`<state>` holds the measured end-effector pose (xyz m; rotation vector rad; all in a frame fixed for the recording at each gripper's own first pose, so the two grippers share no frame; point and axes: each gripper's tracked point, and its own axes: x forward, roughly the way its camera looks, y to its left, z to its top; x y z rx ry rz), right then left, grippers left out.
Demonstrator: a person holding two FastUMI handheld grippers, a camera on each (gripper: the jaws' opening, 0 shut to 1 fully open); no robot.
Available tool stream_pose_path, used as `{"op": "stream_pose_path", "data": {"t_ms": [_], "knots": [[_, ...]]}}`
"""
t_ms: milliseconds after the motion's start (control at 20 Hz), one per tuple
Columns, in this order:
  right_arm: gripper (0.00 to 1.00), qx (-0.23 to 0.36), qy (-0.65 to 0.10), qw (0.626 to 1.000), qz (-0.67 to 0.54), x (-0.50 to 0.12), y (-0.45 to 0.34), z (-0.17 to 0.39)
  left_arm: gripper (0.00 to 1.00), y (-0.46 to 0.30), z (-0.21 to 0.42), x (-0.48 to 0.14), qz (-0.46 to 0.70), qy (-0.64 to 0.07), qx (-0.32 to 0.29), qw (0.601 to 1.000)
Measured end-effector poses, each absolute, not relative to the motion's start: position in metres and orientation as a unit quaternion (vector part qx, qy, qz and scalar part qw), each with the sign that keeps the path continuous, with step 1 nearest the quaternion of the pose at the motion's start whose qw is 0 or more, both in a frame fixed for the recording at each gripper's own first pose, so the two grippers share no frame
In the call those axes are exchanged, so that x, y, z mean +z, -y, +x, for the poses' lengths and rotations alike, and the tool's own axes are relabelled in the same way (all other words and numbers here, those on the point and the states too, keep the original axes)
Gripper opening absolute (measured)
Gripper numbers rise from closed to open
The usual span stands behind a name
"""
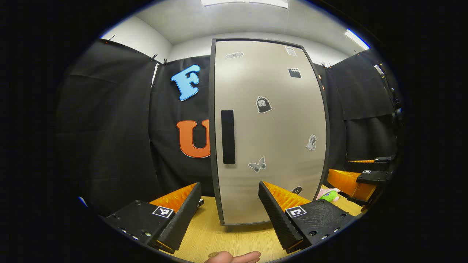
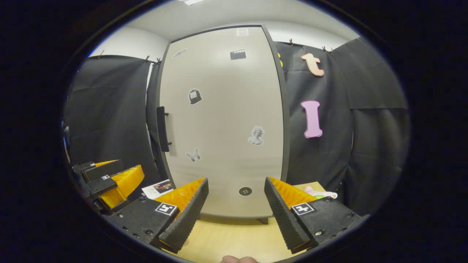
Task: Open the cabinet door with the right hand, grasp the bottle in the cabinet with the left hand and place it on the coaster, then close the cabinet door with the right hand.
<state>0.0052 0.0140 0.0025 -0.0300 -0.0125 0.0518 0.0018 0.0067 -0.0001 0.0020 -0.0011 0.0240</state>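
A tall grey cabinet door [image 1: 270, 131] with several stickers stands closed in front of me, its black vertical handle [image 1: 228, 136] at the left edge. My left gripper [image 1: 229, 208] is open low over the wooden table, facing the door with nothing between its fingers. In the right gripper view the same door [image 2: 223, 120] and its handle [image 2: 162, 128] appear, and my right gripper [image 2: 236, 206] is open and apart from the door. The right gripper [image 1: 365, 179] also shows at the far right of the left gripper view; the left gripper [image 2: 109, 182] shows at the lower left of the right gripper view.
The cabinet stands on a light wooden table [image 1: 234, 237]. A green and pink soft object [image 1: 329, 195] lies to the right of the cabinet base. A printed card [image 2: 158, 188] lies on the table left of the cabinet. Black cloth walls surround the booth.
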Motion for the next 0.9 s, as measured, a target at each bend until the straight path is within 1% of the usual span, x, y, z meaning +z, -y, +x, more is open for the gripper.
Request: {"op": "stream_pose_path", "data": {"t_ms": [550, 900], "knots": [[0.99, 0.028, 0.0, 1.0, -0.012, -0.001, -0.016, 0.006, 0.95, -0.01, 0.0, 0.0, 0.001, 0.002, 0.012, 1.0], [0.99, 0.051, -0.016, 0.999, -0.012, -0.008, -0.031, 0.02, 0.95, -0.012, 0.001, 0.002, 0.008, 0.008, 0.021, 1.0]]}}
